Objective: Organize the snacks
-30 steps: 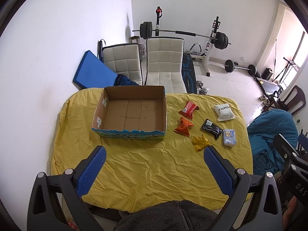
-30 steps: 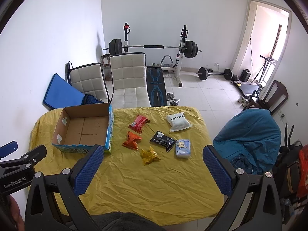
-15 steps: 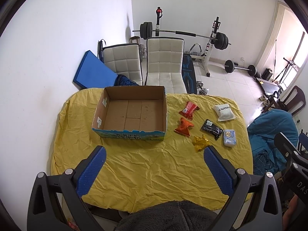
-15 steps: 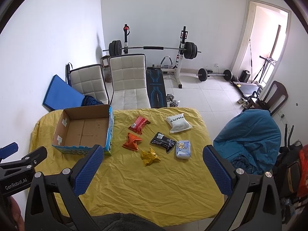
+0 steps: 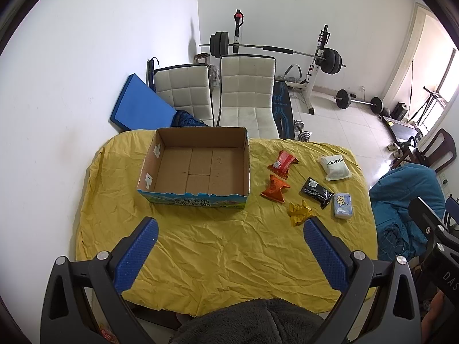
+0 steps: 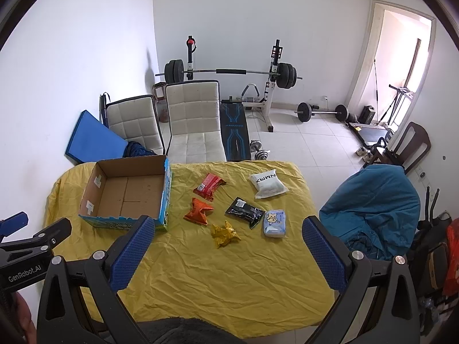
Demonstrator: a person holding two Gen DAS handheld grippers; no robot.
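An empty cardboard box (image 5: 198, 166) (image 6: 129, 192) with a blue printed front stands on the left of the yellow-covered table (image 5: 223, 246) (image 6: 229, 263). To its right lie several snack packets: a red one (image 5: 282, 160) (image 6: 209, 186), an orange one (image 5: 274, 188) (image 6: 198, 211), a gold one (image 5: 299, 213) (image 6: 224, 233), a black one (image 5: 316, 192) (image 6: 244, 211), a white pouch (image 5: 335, 167) (image 6: 268, 183) and a light blue pack (image 5: 343, 205) (image 6: 274, 223). My left gripper (image 5: 228, 229) and right gripper (image 6: 226, 229) hover open above the near table edge, holding nothing.
Two white chairs (image 5: 246, 91) stand behind the table, with a blue mat (image 5: 140, 109) against the wall and a barbell rack (image 5: 275, 51) beyond. A teal-covered seat (image 6: 373, 200) sits right of the table. Dark fuzzy cloth (image 5: 252, 321) lies at the near edge.
The right wrist view has shifted slightly, so the table and snacks sit a little lower in it. The left gripper has hardly moved. Both grippers stay open.
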